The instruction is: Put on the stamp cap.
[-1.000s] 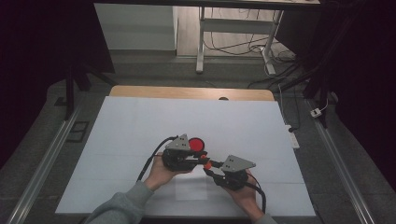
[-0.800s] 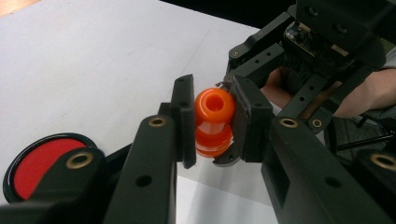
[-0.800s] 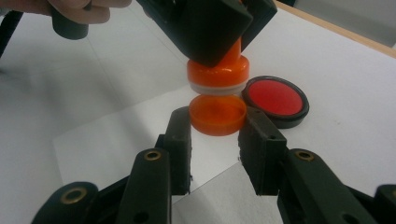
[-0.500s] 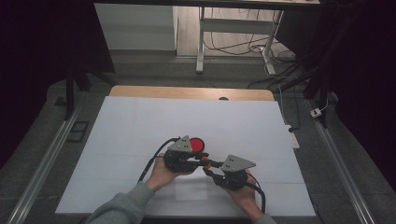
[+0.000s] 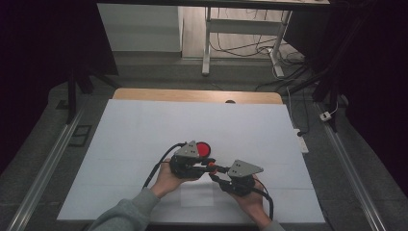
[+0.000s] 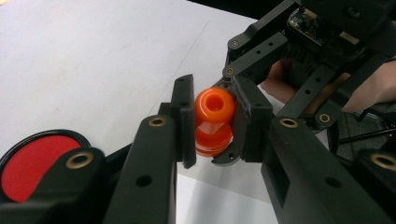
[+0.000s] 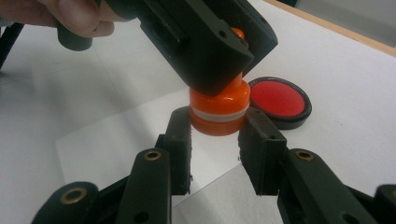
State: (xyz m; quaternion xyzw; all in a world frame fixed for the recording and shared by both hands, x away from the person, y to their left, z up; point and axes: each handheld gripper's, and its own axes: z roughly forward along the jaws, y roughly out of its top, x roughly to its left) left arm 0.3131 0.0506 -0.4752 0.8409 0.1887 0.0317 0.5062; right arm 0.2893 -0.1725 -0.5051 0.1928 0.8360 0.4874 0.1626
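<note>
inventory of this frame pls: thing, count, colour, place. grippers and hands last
orange stamp: 1, orange with a white band, near middle of the sheet, gripped from both sides
ink pad: 1, red disc in a black rim, on the sheet just behind the left gripper
paper slip: 1, white, flat on the sheet under the stamp
white sheet: 1, white, covers most of the table
table: 1, wood edge showing at the far side
left gripper: 1, black, shut on the stamp's upper knob
right gripper: 1, black, shut on the stamp's lower body
left hand: 1, grey sleeve, bottom centre
right hand: 1, bottom right of centre
</note>
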